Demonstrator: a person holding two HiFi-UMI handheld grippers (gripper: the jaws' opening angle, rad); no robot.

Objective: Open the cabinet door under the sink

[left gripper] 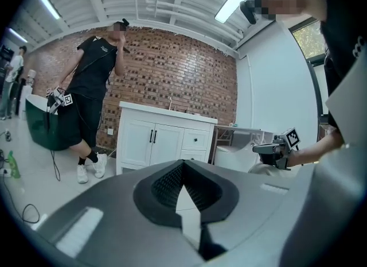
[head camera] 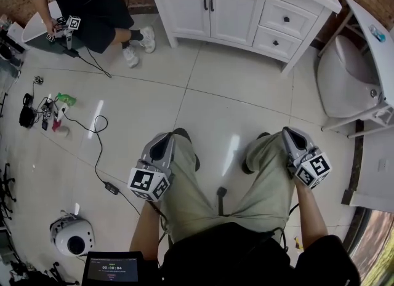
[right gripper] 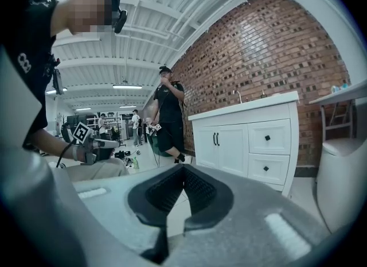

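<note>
The left tongs [head camera: 164, 142] and right tongs [head camera: 292, 136] sit pinched together, empty (both at mid-frame); the white cabinet [head camera: 271, 29], top centre, has its doors [head camera: 184, 8] closed.

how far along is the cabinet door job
Done: nothing; both cabinet doors are closed. In hand: left gripper and right gripper, both shut and empty, are well back from the vanity. Left: approach, grip a black door handle, pull the door open.

The tiled floor [head camera: 246, 88] bears the white cabinet [head camera: 237, 14] and a black cable [head camera: 111, 187].
</note>
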